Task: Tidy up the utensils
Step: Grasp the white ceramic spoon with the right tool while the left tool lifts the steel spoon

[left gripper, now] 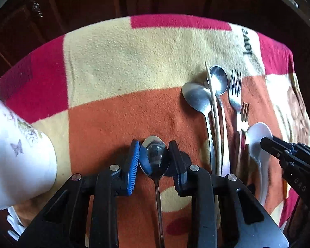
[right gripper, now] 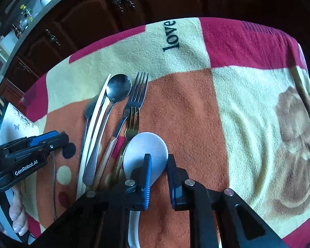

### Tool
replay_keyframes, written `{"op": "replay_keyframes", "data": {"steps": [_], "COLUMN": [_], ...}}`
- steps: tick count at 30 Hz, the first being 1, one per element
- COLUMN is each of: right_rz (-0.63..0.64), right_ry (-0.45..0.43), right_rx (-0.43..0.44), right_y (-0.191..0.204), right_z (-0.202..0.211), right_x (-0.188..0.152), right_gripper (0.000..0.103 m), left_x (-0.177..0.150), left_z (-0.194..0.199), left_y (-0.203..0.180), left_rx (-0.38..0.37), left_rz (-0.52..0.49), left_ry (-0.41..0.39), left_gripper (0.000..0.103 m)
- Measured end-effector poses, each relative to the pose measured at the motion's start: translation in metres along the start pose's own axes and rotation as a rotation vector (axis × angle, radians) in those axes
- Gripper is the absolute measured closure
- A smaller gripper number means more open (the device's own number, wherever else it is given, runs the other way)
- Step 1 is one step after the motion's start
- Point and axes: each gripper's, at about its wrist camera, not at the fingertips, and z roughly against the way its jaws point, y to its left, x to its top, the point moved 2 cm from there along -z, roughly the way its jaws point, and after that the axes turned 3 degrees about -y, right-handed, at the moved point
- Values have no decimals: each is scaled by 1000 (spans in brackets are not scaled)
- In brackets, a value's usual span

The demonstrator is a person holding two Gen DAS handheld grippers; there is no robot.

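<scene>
A steel spoon (left gripper: 154,157) lies on the checked blanket between the fingers of my left gripper (left gripper: 154,155); the jaws stand apart on either side of its bowl, and contact cannot be judged. To its right lies a row of utensils: two steel spoons (left gripper: 197,97), a pale chopstick (left gripper: 212,103), a large fork (left gripper: 235,91) and a small fork (left gripper: 245,113). My right gripper (right gripper: 157,165) is open over the white plastic spoon (right gripper: 146,146), its left finger above the bowl. The same row also shows in the right wrist view (right gripper: 117,88).
A white holder with butterfly prints (left gripper: 20,148) stands at the left edge of the table. The blanket (right gripper: 248,107) covers the table, with bare cloth to the right and far side. Dark wooden cabinets (right gripper: 88,16) stand behind.
</scene>
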Motion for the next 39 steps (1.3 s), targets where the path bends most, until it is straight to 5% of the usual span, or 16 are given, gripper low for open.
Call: {"op": "replay_keyframes", "data": {"steps": [6,19,29,31,32,33,35,39], "right_rz": [-8,-33,-115,-100,-93,-76,-44,35], "right_ry": [-53,-309,-54,-23,-20,-11,-16,57], "right_rx": [7,32,46,42,34,15,-5,-44], "right_y": [-1,9,-12,-12,-11,-9,-4,10], "right_z": [22,96,34,30,29,28,26,10], "right_x": [-1,-5,-16,-17,-17,-15,-13,-10], "right_gripper": [100,101,101,97,86,59,37,37], "left_x": [-6,-7,-9,-9,-9,-9,-9,-10], "left_z": [24,88,88,86,85,85,84,84], "left_y": [12,28,29,28,28,28,30,33], "left_rx": [-11,-21,-26,-27,-27,-27,-29,-35], "left_rz": [18,104,109,108,108,109,114,121], "left_ry": [-49,-191,-182,-179,-177,-177,-176,-172], "left_gripper": [75,75,75,75,75,75,75,75]}}
